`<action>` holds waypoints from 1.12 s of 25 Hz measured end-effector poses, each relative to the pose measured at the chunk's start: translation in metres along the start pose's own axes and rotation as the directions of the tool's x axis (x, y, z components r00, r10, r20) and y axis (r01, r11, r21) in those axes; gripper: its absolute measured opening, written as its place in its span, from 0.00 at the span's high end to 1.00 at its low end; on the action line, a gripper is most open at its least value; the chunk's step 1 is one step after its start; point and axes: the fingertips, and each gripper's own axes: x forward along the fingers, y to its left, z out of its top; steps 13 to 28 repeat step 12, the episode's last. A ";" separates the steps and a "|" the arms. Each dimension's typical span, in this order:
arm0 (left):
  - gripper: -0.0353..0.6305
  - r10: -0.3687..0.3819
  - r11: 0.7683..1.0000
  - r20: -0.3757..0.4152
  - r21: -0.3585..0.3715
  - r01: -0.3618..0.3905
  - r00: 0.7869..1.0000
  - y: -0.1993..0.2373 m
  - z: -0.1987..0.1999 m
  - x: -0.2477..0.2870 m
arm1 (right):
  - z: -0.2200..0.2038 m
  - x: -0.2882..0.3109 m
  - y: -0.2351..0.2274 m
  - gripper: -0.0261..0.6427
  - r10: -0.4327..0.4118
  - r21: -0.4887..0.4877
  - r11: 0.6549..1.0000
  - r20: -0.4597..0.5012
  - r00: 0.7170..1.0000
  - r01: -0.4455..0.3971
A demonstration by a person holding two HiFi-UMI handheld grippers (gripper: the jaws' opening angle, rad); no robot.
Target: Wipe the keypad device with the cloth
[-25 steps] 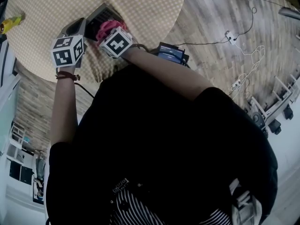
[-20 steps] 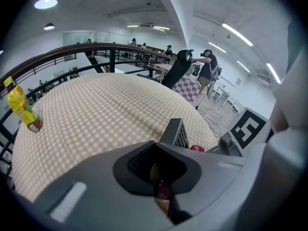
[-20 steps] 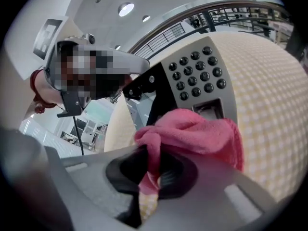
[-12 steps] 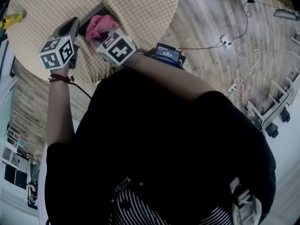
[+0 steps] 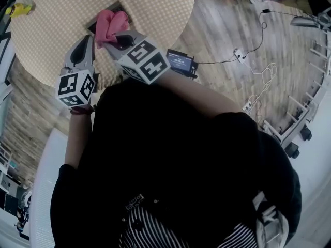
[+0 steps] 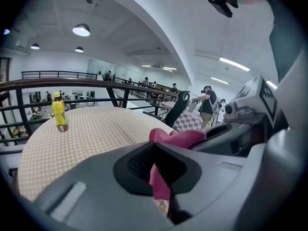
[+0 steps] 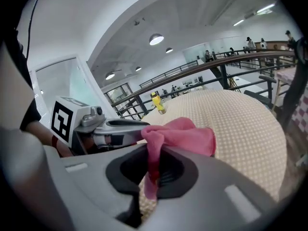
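Fingers (image 7: 231, 186) of R gripper (image 7: 153, 153) pinch pink cloth (image 7: 180, 134); L gripper (image 6: 156, 148) closed, seemingly empty.
Keypad device (image 5: 93, 27) on table (image 5: 51, 14), beneath cloth. Best approach: press wad flat, short even strokes, w/ L steadying device edge. Both arms reach fwd, tips converging near cloth.

**Cloth** (image 5: 110, 25): pink and soft, bunching into loose folds. It is hanging pinched between the jaws of the right gripper (image 5: 120, 39), with a narrow tail trailing down between them.

**Keypad device** (image 5: 92, 27): dark and flat, lying on the table. It is showing only as dark edges around the cloth, which is covering most of it in the head view.
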 end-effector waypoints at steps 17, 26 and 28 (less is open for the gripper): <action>0.95 -0.100 0.992 0.075 -0.072 0.106 0.992 0.001 0.000 -0.062 | 0.004 0.006 0.035 0.92 -0.055 -0.034 0.998 -0.102 0.993 0.051; 0.95 -0.100 0.992 0.075 -0.072 0.106 0.992 0.001 0.000 -0.062 | 0.004 0.006 0.035 0.92 -0.055 -0.034 0.998 -0.102 0.993 0.051; 0.95 -0.100 0.992 0.075 -0.072 0.106 0.992 0.001 0.000 -0.062 | 0.004 0.006 0.035 0.92 -0.055 -0.034 0.998 -0.102 0.993 0.051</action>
